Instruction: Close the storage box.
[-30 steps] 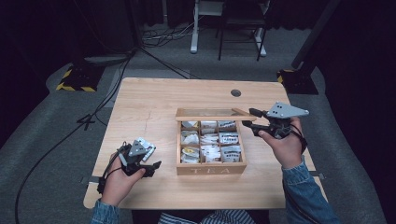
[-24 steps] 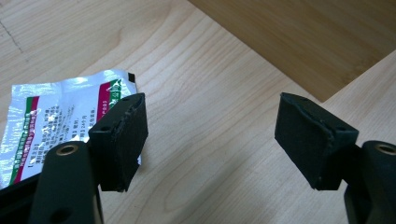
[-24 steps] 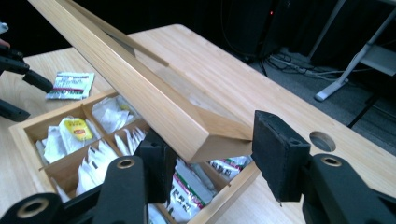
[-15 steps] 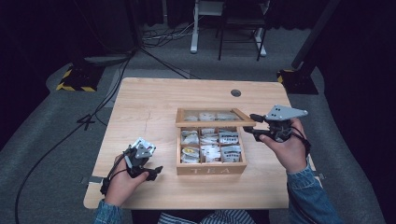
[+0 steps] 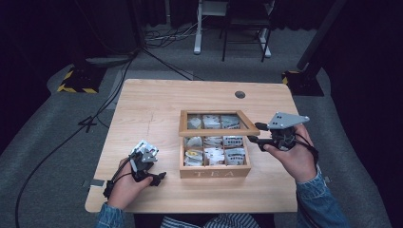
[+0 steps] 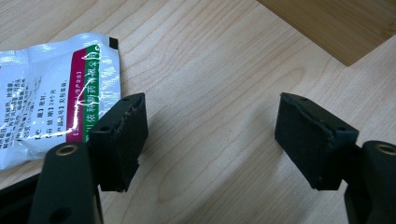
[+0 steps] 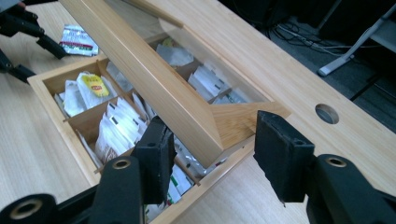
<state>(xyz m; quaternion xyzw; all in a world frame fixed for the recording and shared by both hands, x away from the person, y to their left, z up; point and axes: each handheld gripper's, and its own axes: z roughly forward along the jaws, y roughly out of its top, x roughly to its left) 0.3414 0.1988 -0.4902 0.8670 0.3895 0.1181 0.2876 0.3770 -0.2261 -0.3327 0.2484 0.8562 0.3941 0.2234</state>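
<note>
Tea box (image 5: 215, 171) lid (image 5: 218, 129) half lowered at frame centre, right gripper (image 5: 253, 140) fingers just released beside it; left gripper (image 5: 159, 177) fingers released, sachet (image 6: 46, 112) left out on table (image 5: 142, 104)

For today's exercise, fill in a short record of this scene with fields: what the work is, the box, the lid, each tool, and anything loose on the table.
Work: closing the lid of a wooden tea box
Box: tea box in the middle of the table, compartments filled with tea bags
Lid: lid half lowered, tilted over the box
Right tool: right tool at the lid's corner, which lies between its pads; jaws have just been opening
Left tool: left tool open, low over the table, nothing between the pads
Loose item: sachet flat on the table beside the left tool
</note>
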